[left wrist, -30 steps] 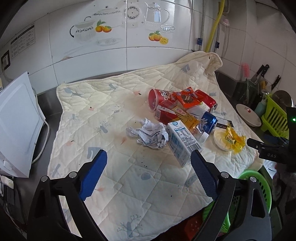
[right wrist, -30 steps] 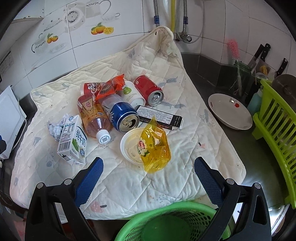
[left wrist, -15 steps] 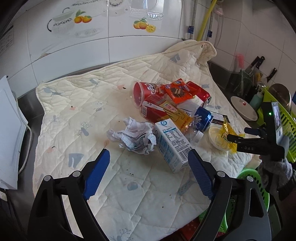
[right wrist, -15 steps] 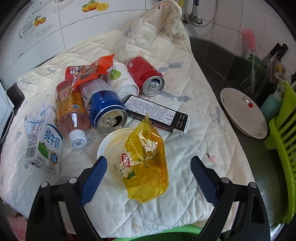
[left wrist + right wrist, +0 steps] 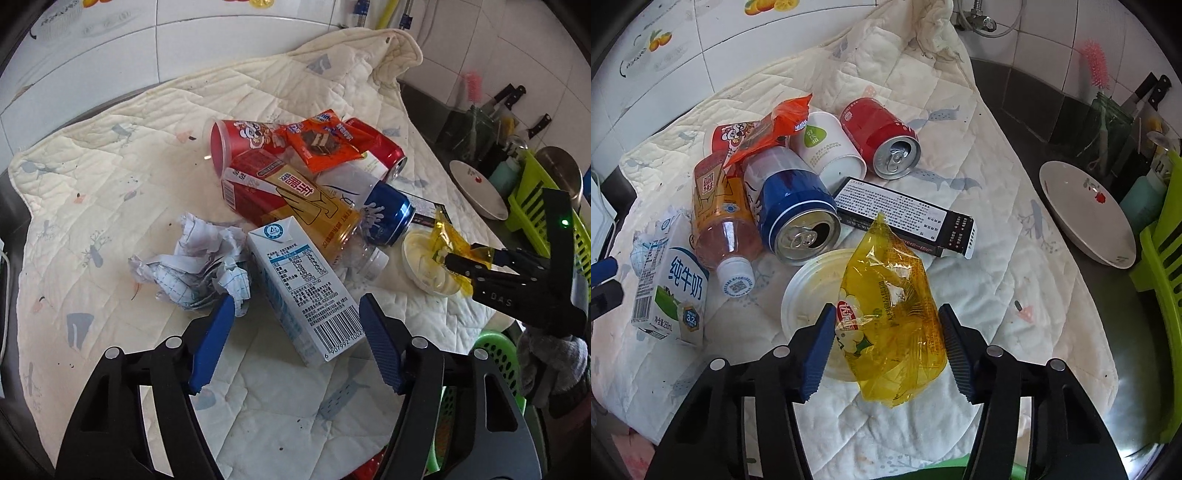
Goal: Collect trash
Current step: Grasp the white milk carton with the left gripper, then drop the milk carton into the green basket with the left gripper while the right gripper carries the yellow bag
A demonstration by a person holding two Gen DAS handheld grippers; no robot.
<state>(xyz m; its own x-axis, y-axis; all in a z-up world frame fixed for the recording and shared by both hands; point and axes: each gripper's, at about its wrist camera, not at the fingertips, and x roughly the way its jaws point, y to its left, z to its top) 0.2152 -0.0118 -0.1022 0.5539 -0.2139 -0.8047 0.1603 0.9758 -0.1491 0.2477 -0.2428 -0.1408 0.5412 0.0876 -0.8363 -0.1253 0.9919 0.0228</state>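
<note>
Landmark for all positions: the blue can (image 5: pixel 798 218), lying on its side on the quilted cloth (image 5: pixel 997 147) over the worktop, its opened top facing the right wrist camera.

Far left of the can: crumpled paper (image 5: pixel 195 266), partly hidden behind the milk carton in the right wrist view. The milk carton (image 5: pixel 299 291) lies left of the can and in front of it. The left tool (image 5: pixel 295 343) is spread wide, grasping nothing; its two blue pads flank the near end of the carton. Contact cannot be confirmed.

Immediately left of the can, touching it: a clear bottle with an orange label (image 5: pixel 720 221), white cap towards the camera. Behind the can on the left: a red snack cup (image 5: pixel 240 144) on its side, with an orange wrapper (image 5: pixel 772 125) lying across it.

Behind the can: a white paper cup (image 5: pixel 827 147) on its side. Behind and to the right: a red can (image 5: pixel 882 140), also tipped over. Just right of the can: a black carton (image 5: pixel 905 218), flat.

In front of the can, to the right: a white lid (image 5: pixel 809 291) with a yellow bag (image 5: pixel 894 314) lying across it. The right tool (image 5: pixel 886 343) is unclenched, one pad on each side of the bag. Whether the pads touch it cannot be told.

Well right of the can, off the cloth: a white dish (image 5: pixel 1086 218) and a green rack (image 5: pixel 1160 295).
</note>
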